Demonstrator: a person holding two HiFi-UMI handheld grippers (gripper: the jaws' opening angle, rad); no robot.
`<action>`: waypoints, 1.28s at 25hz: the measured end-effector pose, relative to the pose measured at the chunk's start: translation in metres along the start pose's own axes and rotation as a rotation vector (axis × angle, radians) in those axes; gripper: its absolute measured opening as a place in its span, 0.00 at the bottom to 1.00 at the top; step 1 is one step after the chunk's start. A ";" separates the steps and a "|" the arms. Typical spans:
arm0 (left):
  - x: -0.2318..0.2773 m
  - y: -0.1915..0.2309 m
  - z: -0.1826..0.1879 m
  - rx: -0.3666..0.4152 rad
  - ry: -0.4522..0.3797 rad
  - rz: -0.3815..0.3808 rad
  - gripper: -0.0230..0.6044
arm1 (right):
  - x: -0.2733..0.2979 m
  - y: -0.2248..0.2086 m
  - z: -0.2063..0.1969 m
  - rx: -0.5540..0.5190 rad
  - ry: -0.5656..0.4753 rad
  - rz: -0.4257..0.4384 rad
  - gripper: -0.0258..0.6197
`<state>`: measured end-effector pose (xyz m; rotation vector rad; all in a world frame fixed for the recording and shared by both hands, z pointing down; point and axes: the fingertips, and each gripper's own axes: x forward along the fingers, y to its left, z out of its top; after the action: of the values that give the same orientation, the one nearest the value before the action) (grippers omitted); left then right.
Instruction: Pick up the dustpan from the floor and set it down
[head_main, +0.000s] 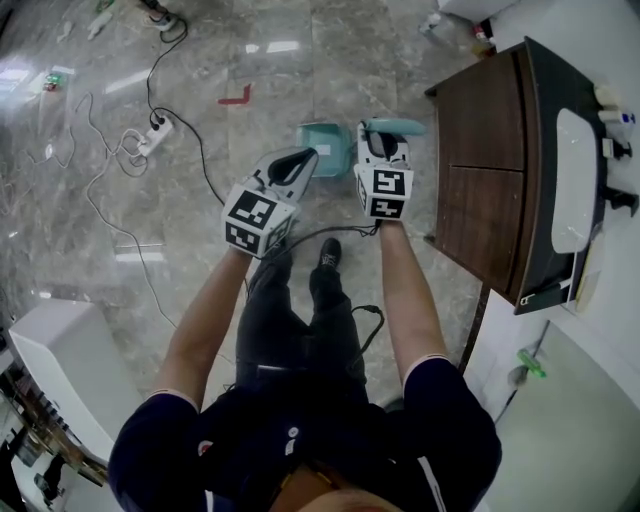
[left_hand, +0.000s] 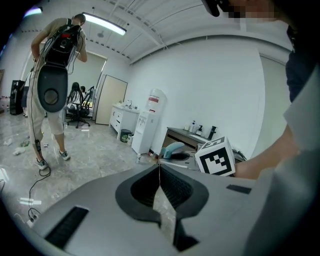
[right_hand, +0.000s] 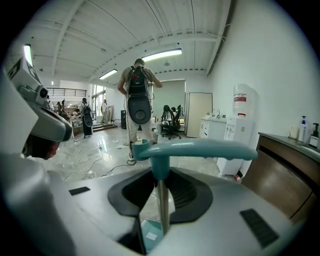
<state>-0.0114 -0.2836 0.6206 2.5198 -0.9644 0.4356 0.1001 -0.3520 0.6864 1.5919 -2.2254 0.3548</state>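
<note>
The teal long-handled dustpan has its pan (head_main: 325, 148) low over the marble floor; I cannot tell whether it touches. My right gripper (head_main: 383, 148) is shut on the thin metal pole (right_hand: 162, 210) just under the teal top grip (right_hand: 195, 149), which lies across above the jaws. A bit of the pan (right_hand: 151, 234) shows below through the gap. My left gripper (head_main: 298, 162) hangs to the left of the pan, jaws shut together with nothing in them (left_hand: 160, 172). In the left gripper view, the teal grip (left_hand: 172, 149) is beside the right gripper's marker cube (left_hand: 216, 157).
A dark brown cabinet (head_main: 490, 180) with a white top stands close on the right. A power strip (head_main: 155, 135) and loose cables lie on the floor to the left, a red tape mark (head_main: 236, 97) farther off. Another person with a backpack (right_hand: 137, 100) stands ahead.
</note>
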 end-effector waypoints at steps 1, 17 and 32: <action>0.001 0.003 -0.004 -0.006 0.006 0.003 0.06 | 0.006 0.000 -0.004 0.002 0.005 -0.001 0.19; 0.018 0.022 -0.032 -0.048 0.039 0.006 0.06 | 0.023 -0.025 -0.040 0.038 0.004 -0.034 0.19; 0.037 -0.015 -0.049 -0.039 0.080 -0.028 0.06 | -0.012 -0.055 -0.086 0.078 0.024 -0.067 0.19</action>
<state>0.0184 -0.2716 0.6748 2.4589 -0.8976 0.5001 0.1693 -0.3244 0.7572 1.6884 -2.1591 0.4442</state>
